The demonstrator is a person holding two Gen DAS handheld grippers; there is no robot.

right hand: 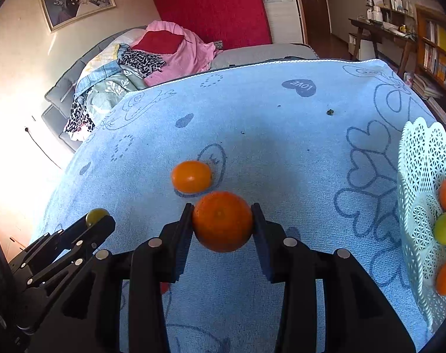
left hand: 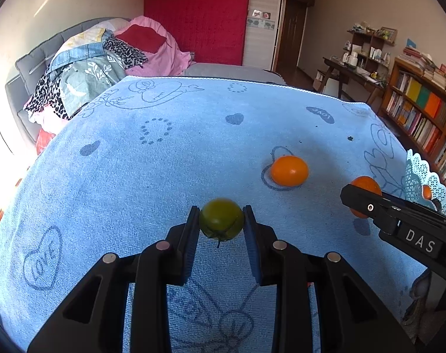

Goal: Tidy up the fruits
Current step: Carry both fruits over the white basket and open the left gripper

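Both jaws clamped on fruit: right gripper (right hand: 223, 220) pinches a large orange (right hand: 222, 221) between its pads, left gripper (left hand: 221, 219) pinches a small green fruit (left hand: 221, 218), each held just above the blue towel (left hand: 134, 176). White lattice basket (right hand: 423, 176) at the right edge holds two oranges and one green fruit (partly cut off by the frame). One loose orange (left hand: 289, 170) rests on the towel, just beyond the held orange.

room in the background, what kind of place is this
Most likely a bedroom in a home: a bed piled with bedding, a framed wedding portrait on the wall, and a bookshelf beside a cluttered desk.
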